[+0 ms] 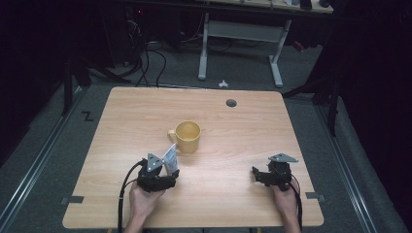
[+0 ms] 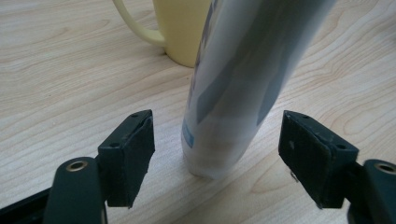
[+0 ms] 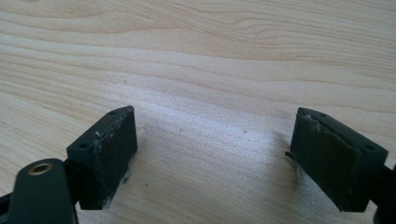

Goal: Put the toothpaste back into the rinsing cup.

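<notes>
Fingers (image 2: 128, 156) of my left gripper (image 2: 219, 154) are spread wide, either side of the tube (image 2: 243, 88) but clear of it, nothing clamped.

High view: left gripper (image 1: 167, 167) sits lower left of centre, tube (image 1: 170, 158) standing tilted just ahead of it, leaning toward the mug (image 1: 187, 136) at mid-frame. Mug upright, handle to the left, looks empty inside. Right gripper (image 1: 260, 175) lower right, well apart from both, idle on the table (image 1: 243, 121).

Left gripper view: tube base rests on the wood, centre frame, mug (image 2: 184, 28) behind it at the top. Placed for a side grasp, I'd say.

Right gripper view: right gripper (image 3: 215, 158) fingers parted, bare wood between them.
</notes>
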`<action>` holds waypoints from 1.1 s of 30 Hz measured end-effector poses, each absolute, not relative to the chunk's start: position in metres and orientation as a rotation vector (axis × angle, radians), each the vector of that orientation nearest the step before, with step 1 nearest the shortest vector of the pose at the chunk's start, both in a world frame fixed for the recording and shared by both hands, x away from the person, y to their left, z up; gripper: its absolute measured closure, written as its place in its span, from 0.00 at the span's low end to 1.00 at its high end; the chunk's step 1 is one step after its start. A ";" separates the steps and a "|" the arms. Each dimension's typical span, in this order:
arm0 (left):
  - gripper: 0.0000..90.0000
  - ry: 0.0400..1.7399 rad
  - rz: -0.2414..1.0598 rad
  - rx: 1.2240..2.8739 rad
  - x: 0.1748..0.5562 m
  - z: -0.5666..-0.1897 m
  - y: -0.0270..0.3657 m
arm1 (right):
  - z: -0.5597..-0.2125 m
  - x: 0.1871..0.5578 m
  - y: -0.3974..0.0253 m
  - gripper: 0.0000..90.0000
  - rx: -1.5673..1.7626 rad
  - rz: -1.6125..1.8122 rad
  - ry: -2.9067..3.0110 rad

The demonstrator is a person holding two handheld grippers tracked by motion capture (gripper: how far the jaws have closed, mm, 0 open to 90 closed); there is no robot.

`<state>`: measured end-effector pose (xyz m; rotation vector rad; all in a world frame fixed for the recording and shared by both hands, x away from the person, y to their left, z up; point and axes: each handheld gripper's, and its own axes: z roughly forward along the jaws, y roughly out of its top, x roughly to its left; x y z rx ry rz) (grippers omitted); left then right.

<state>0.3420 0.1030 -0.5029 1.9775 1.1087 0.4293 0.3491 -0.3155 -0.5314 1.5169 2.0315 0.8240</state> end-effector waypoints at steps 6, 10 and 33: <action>0.37 1.104 0.450 1.962 0.346 -0.503 0.097 | -0.531 0.349 -0.316 0.17 1.517 0.824 2.031; 0.42 1.114 0.460 1.932 0.348 -0.502 0.095 | -0.531 0.349 -0.316 0.17 1.516 0.824 2.032; 0.66 1.073 0.544 1.931 0.347 -0.500 0.090 | -0.531 0.349 -0.316 0.17 1.516 0.824 2.032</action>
